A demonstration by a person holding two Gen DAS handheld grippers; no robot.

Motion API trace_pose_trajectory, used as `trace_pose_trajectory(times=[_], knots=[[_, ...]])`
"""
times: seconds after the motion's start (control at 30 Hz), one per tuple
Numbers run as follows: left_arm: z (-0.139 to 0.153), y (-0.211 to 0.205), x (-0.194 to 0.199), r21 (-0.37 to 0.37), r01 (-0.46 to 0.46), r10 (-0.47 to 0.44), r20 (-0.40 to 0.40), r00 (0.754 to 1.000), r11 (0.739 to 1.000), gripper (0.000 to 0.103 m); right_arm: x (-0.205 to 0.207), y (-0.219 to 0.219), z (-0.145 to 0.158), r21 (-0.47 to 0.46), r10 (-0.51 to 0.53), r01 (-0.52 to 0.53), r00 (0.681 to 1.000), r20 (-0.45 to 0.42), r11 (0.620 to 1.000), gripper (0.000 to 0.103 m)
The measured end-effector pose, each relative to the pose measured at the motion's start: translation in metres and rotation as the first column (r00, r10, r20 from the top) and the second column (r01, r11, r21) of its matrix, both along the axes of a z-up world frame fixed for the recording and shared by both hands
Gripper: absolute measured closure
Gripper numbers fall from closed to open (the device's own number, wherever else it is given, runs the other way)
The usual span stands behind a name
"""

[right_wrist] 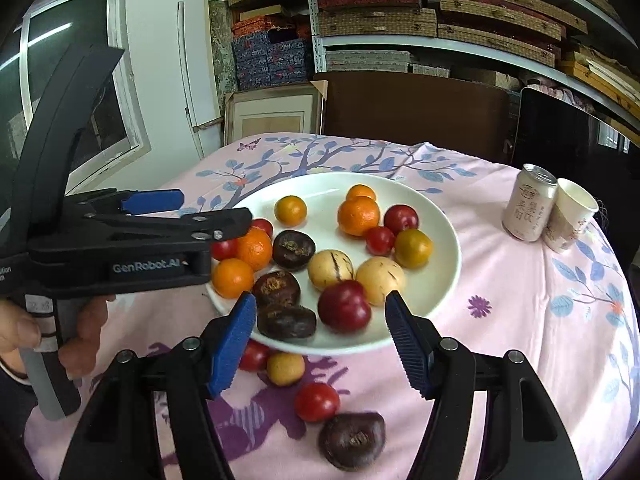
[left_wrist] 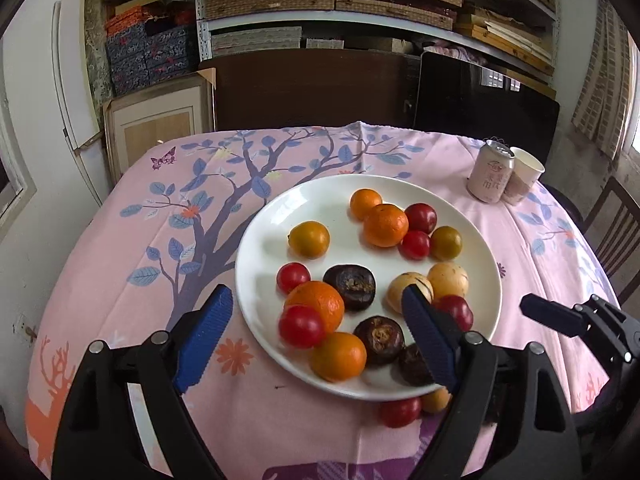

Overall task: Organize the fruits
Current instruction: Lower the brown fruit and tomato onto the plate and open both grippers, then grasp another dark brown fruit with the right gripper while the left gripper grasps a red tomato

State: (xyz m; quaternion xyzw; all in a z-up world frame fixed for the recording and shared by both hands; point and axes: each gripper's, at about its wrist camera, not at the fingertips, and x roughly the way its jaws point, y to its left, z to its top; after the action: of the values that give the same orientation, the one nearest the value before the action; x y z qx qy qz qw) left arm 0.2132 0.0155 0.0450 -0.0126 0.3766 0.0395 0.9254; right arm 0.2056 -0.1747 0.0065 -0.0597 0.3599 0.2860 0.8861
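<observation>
Left hand-held gripper (left_wrist: 318,312) and right hand-held gripper (right_wrist: 320,320) both spread wide, empty

Both wrist views look forward, close over the shared plate (left_wrist: 256,248).

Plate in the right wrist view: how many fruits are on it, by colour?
Orange fruits: 4
Red fruits: 5
Dark brown fruits: 3
Pale yellow fruits: 2
Golden yellow fruits: 2
Total on the plate: 16
</observation>
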Motion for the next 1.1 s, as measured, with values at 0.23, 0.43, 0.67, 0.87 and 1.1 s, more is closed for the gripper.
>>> trace_pose_trajectory(times=[0.23, 0.43, 0.67, 0.87, 1.1], knots=[[-0.007, -0.009, -0.051, -0.007, 0.022, -0.022, -0.004, 1.0, 1.0, 0.011, -0.037, -0.056, -0.018, -0.089, 0.017, -0.025, 0.996, -0.089, 0.996, 0.032], [-0.03, -0.021, -0.082, 0.026, 0.062, -0.061, -0.061, 0.996, 0.998, 0.011, -0.041, -0.041, -0.046, -0.147, 0.05, -0.07, 0.989, -0.14, 0.987, 0.032], [-0.048, -0.029, -0.09, 0.037, 0.094, -0.09, -0.11, 0.99, 0.995, 0.011, -0.024, -0.024, -0.061, -0.155, 0.041, -0.068, 0.984, -0.173, 0.986, 0.06], [-0.07, -0.044, -0.066, 0.049, 0.151, -0.142, -0.163, 0.976, 0.987, 0.019, -0.028, -0.058, -0.051, -0.054, -0.006, -0.004, 0.98, -0.199, 0.999, 0.06], [-0.084, -0.041, -0.039, -0.007, 0.142, -0.14, -0.19, 0.972, 0.99, 0.037, -0.029, -0.067, -0.047, -0.007, -0.01, 0.009, 0.979, -0.202, 1.0, 0.06]])
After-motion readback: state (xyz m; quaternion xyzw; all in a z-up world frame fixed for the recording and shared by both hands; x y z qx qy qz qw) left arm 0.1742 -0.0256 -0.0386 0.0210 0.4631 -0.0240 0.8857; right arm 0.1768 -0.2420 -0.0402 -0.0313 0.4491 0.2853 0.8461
